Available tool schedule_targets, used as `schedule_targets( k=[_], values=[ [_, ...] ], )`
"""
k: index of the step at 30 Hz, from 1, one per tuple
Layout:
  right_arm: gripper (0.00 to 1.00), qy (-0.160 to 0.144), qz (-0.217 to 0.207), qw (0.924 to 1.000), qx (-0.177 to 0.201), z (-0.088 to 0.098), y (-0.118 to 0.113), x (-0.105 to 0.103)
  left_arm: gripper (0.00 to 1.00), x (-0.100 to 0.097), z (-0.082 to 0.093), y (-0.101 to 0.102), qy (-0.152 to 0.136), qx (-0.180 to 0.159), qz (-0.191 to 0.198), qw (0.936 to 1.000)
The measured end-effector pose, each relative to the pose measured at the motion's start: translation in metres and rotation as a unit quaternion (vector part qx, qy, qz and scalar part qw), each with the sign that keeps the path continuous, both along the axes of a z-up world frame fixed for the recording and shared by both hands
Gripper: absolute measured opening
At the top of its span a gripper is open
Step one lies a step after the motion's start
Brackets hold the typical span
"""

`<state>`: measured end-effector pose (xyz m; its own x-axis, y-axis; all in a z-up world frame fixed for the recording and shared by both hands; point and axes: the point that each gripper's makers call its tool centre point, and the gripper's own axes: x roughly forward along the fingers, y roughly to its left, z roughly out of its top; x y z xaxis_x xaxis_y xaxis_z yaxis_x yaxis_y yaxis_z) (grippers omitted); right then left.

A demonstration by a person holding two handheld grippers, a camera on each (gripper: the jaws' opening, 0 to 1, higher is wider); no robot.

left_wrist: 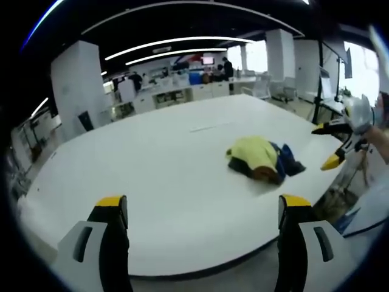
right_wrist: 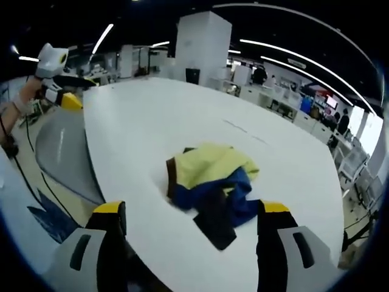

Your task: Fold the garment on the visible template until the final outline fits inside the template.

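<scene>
Ahead, crumpled garment (right_wrist: 209, 182) lies on table (right_wrist: 134, 121), beyond both grippers' parted jaws

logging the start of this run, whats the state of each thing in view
garment: crumpled in a heap on the table, not folded
left gripper: open, empty, short of the garment
right gripper: open, empty, jaws either side of the garment, not touching it
white table: holds the garment
</scene>
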<state>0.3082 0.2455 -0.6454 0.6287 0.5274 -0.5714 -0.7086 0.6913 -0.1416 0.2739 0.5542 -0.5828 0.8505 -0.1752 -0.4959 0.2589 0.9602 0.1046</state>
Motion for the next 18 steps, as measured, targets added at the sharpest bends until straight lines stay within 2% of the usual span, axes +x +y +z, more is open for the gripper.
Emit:
schedule_targets(
  k=[2, 6, 13, 18],
  values=[
    [0.85, -0.003, 0.006, 1.0, -0.001, -0.002, 0.004, 0.001, 0.99, 0.0, 0.0, 0.001, 0.0, 0.0, 0.0, 1.0],
    [0.87, 0.001, 0.012, 0.9999, 0.005, -0.006, 0.011, 0.003, 0.99, -0.001, -0.001, 0.001, 0.002, 0.0, 0.002, 1.0],
    [0.81, 0.002, 0.024, 0.9997, 0.004, -0.014, 0.019, 0.005, 0.99, -0.002, -0.003, 0.004, 0.004, 0.0, 0.005, 1.0],
    [0.72, 0.004, 0.039, 0.9991, 0.013, -0.02, 0.027, 0.007, 0.99, -0.002, -0.005, 0.005, 0.007, 0.002, 0.007, 0.9999]
  ],
)
